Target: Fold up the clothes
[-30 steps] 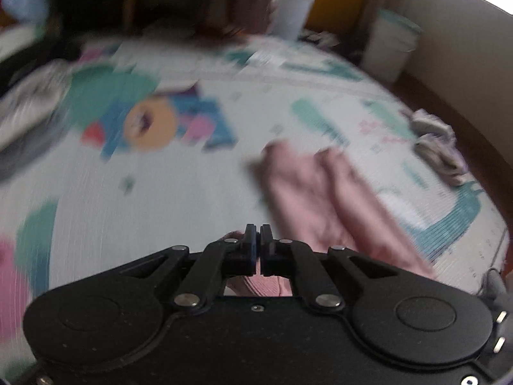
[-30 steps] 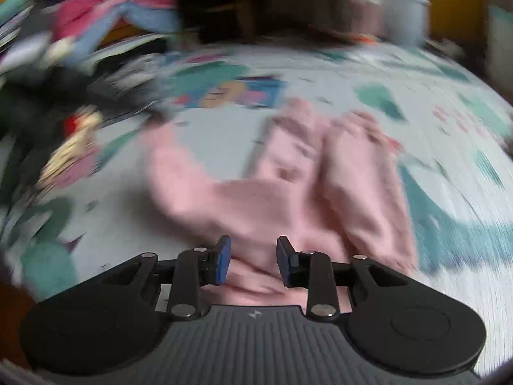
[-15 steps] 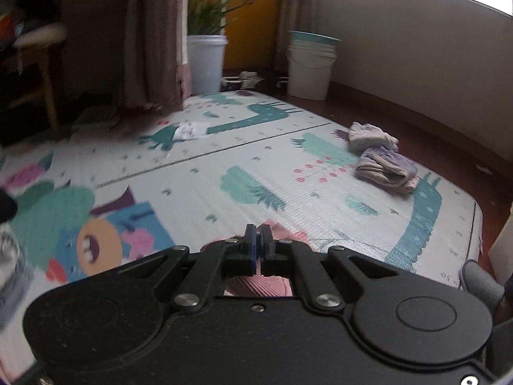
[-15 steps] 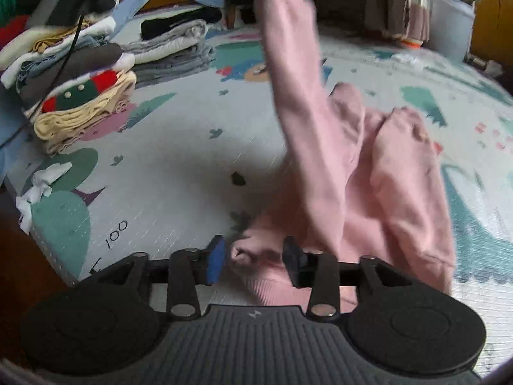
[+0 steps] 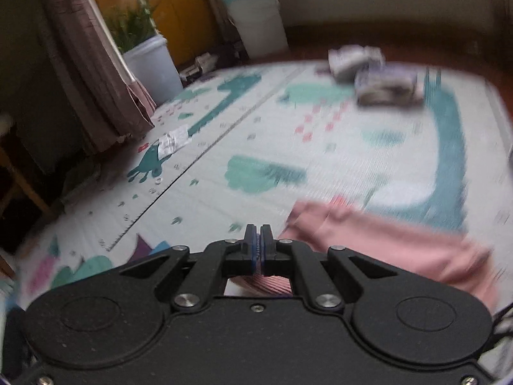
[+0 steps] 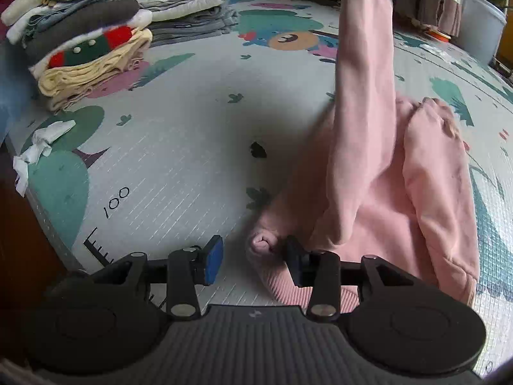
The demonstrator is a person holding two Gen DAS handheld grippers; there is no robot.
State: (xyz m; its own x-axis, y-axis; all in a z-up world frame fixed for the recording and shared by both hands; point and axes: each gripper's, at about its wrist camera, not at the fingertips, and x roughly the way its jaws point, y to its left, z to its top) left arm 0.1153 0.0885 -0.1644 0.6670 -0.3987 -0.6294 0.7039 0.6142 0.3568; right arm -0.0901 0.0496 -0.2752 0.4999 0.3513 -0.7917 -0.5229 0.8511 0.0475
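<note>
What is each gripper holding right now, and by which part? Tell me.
The left gripper is shut on the pink garment's ribbed cuff, lifting that sleeve. The right gripper is open, holding nothing, its jaws straddling a bunched ribbed edge.

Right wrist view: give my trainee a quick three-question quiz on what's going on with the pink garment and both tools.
1. True or false: the right tool has its pads pressed on the pink garment.
2. Which part of the garment is lifted off the mat?
A. the ribbed hem
B. a sleeve
C. nothing
3. Fill in: the folded piles sit at the view's upper ____.

Key
1. False. Its jaws stand open, having just been opening, with a bunched fold of the garment between the pads.
2. B. A sleeve rises out of the top of the frame; the left tool is shut on pink ribbed fabric.
3. left
</note>
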